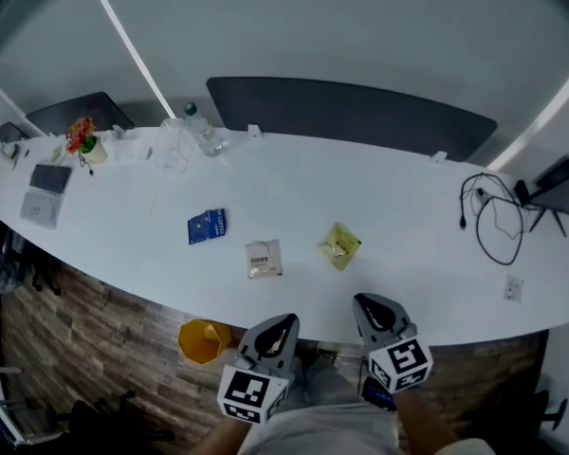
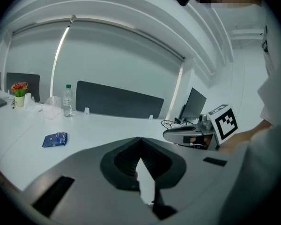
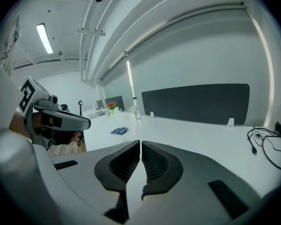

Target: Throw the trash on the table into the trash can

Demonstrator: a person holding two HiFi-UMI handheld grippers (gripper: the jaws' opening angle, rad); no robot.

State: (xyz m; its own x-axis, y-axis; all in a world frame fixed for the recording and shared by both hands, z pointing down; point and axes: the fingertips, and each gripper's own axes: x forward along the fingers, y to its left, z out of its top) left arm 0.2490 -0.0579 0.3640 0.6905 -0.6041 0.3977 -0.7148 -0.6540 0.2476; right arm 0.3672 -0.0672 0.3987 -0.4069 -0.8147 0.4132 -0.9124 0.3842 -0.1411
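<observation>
Both clenched, empty: left tool [image 1: 286, 321], right tool [image 1: 363, 300], ribbed jaws meeting. Smooth white curved counter [image 1: 408, 254] carries flat blue packet [image 1: 208, 226], crumpled yellow wrapper [image 1: 340, 245].

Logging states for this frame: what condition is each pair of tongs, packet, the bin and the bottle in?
Left tongs: shut, empty.
Right tongs: shut, empty.
Blue packet: lying flat on the table.
White packet: lying flat on the table.
Yellow packet: crumpled, on the table.
Trash can: on the floor, open-topped.
Bottle: upright, capped.
</observation>
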